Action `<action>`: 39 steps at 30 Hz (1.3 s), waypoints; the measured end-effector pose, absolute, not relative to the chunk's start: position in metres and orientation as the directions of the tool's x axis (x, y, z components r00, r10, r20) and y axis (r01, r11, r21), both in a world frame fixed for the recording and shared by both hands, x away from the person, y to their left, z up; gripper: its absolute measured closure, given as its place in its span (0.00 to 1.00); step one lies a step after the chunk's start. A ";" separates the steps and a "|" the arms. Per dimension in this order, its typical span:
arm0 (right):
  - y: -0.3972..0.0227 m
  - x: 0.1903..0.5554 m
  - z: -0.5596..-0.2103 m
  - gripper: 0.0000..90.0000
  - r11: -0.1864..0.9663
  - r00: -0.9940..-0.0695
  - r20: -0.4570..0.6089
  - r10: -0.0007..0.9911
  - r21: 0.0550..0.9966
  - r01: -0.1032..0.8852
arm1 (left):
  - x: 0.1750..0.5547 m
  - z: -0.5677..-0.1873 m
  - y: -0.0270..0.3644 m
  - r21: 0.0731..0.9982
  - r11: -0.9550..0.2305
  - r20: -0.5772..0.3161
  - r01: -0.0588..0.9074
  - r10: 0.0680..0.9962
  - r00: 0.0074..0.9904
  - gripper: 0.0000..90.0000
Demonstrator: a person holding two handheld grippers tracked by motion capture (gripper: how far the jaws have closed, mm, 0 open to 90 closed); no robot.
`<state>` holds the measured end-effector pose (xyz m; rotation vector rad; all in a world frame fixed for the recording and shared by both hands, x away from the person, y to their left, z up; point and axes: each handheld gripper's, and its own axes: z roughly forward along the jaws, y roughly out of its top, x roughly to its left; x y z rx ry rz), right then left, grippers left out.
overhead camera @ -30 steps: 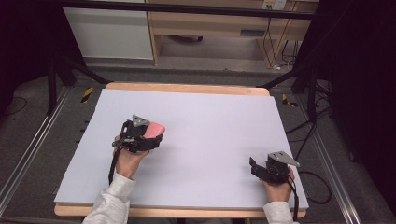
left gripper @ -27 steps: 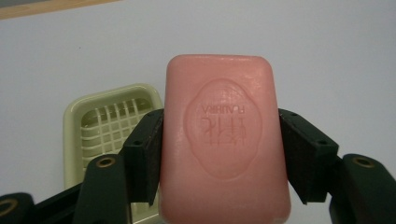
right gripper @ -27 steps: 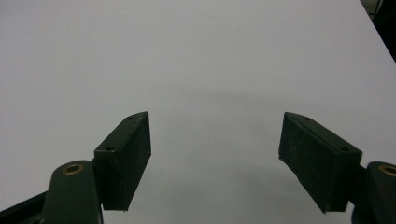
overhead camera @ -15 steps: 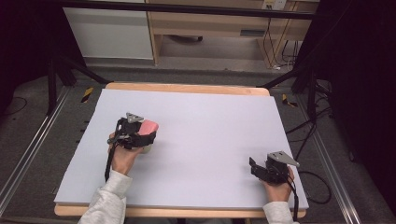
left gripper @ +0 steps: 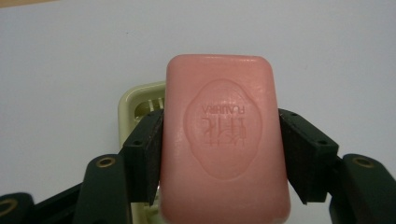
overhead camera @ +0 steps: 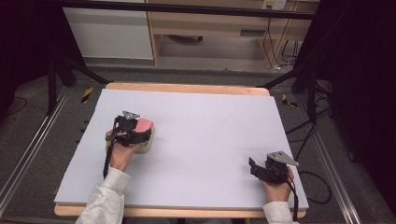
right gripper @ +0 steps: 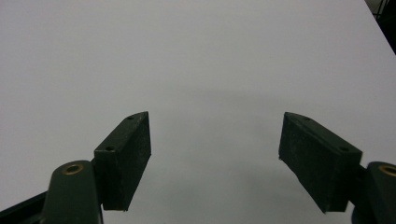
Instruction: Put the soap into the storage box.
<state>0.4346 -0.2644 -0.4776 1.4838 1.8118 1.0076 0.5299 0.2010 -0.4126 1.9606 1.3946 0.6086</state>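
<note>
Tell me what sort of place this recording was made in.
Probably a lab or workshop set up for recording: a table under a plain white sheet, framed by black stand legs, with loose cables on the floor behind.

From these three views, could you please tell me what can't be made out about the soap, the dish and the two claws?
- Soap dish: in the left gripper view, the pink soap and the left claw cover most of it.
- Whether the soap touches the dish: hidden beneath the soap in both views.
- Soap's near end: cut off by the bottom edge, left gripper view.
- Right claw: too small in the high view to judge its opening.
</note>
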 end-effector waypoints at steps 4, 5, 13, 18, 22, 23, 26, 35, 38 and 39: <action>-0.264 0.435 -0.478 0.28 0.099 -0.211 0.020 0.977 0.838 0.536 | 0.533 -0.417 0.205 0.731 -0.207 -0.010 0.650 0.949 0.314 0.41; -0.264 0.435 -0.478 0.28 0.100 -0.212 0.020 0.977 0.838 0.537 | 0.533 -0.418 0.205 0.731 -0.206 -0.009 0.650 0.950 0.311 0.41; -0.263 0.435 -0.478 0.28 0.102 -0.214 0.018 0.977 0.836 0.539 | 0.539 -0.426 0.207 0.730 -0.184 -0.019 0.659 0.957 0.289 0.41; -0.263 0.435 -0.478 0.28 0.102 -0.214 0.019 0.977 0.836 0.539 | 0.542 -0.431 0.206 0.727 -0.179 -0.020 0.663 0.960 0.281 0.41; -0.263 0.435 -0.478 0.28 0.101 -0.214 0.021 0.977 0.836 0.539 | 0.543 -0.435 0.207 0.721 -0.177 -0.018 0.670 0.962 0.273 0.41; -0.263 0.435 -0.478 0.28 0.101 -0.214 0.021 0.977 0.836 0.539 | 0.543 -0.436 0.207 0.721 -0.175 -0.019 0.671 0.962 0.272 0.41; -0.263 0.436 -0.478 0.28 0.100 -0.214 0.022 0.977 0.835 0.541 | 0.543 -0.438 0.208 0.719 -0.175 -0.017 0.672 0.963 0.269 0.41; -0.263 0.436 -0.478 0.28 0.103 -0.216 0.018 0.976 0.836 0.540 | 0.543 -0.443 0.211 0.710 -0.168 -0.017 0.683 0.967 0.256 0.41; -0.263 0.436 -0.478 0.28 0.103 -0.215 0.019 0.976 0.835 0.540 | 0.544 -0.444 0.211 0.707 -0.170 -0.015 0.686 0.967 0.255 0.41; -0.263 0.436 -0.478 0.28 0.101 -0.215 0.022 0.976 0.835 0.541 | 0.544 -0.444 0.211 0.707 -0.172 -0.015 0.686 0.966 0.257 0.41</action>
